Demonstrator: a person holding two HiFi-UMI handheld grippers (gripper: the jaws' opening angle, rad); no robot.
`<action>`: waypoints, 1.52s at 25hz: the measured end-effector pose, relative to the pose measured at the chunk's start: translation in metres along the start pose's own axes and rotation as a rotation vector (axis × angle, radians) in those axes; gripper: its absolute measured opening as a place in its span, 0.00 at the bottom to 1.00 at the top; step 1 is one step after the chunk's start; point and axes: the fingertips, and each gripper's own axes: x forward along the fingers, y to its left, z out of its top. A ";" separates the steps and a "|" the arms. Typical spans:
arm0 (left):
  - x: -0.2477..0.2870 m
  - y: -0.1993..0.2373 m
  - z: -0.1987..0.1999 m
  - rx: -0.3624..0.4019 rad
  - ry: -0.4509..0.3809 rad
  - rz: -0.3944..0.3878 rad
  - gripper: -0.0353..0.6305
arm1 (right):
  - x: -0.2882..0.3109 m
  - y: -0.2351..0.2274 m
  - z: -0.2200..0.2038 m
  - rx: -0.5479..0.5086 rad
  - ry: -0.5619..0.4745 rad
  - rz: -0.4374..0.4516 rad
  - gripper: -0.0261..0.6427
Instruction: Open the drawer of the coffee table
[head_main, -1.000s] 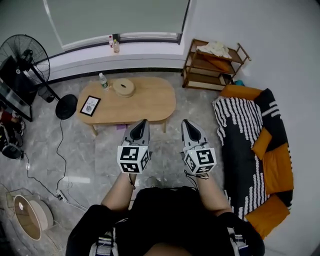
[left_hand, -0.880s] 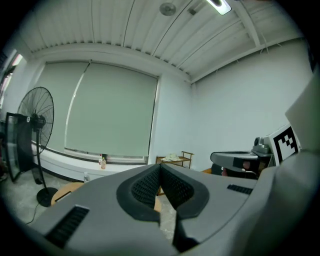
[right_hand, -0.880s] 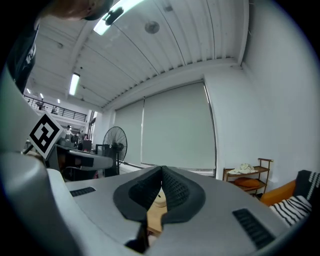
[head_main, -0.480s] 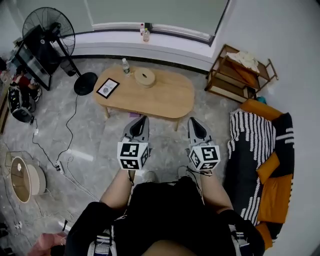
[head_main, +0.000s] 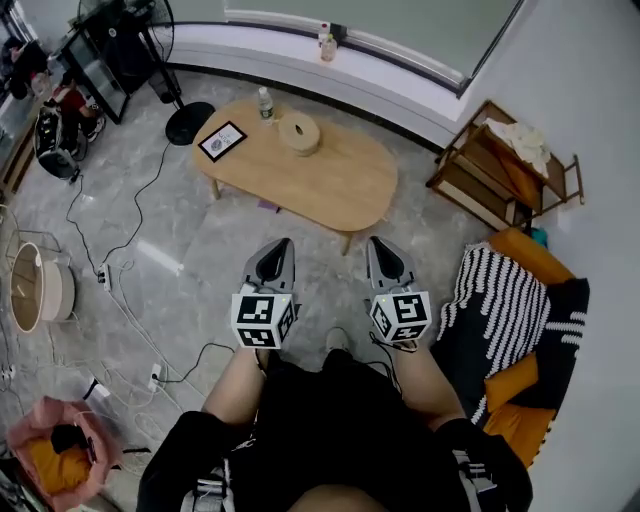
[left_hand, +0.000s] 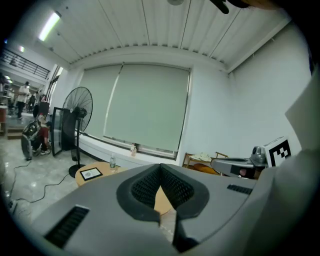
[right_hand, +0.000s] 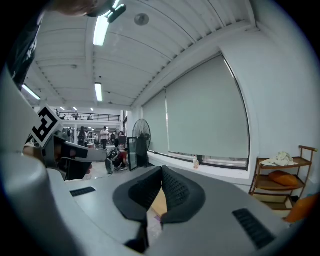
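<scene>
On the grey stone floor (head_main: 190, 270), the oval light-wood coffee table (head_main: 335, 185) stands well ahead of the left gripper (head_main: 281, 246) and right gripper (head_main: 376, 245); the head view cannot show its drawer. Only the gripper views show both jaw pairs pressed together, empty.
</scene>
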 end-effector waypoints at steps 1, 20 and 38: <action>0.007 -0.005 -0.011 -0.012 0.010 0.014 0.08 | 0.003 -0.007 -0.010 -0.001 0.014 0.021 0.06; 0.116 0.097 -0.281 -0.057 0.208 0.122 0.08 | 0.139 -0.065 -0.327 0.021 0.338 0.052 0.06; 0.190 0.109 -0.484 -0.125 0.316 0.102 0.08 | 0.268 -0.167 -0.595 -0.112 0.610 0.056 0.25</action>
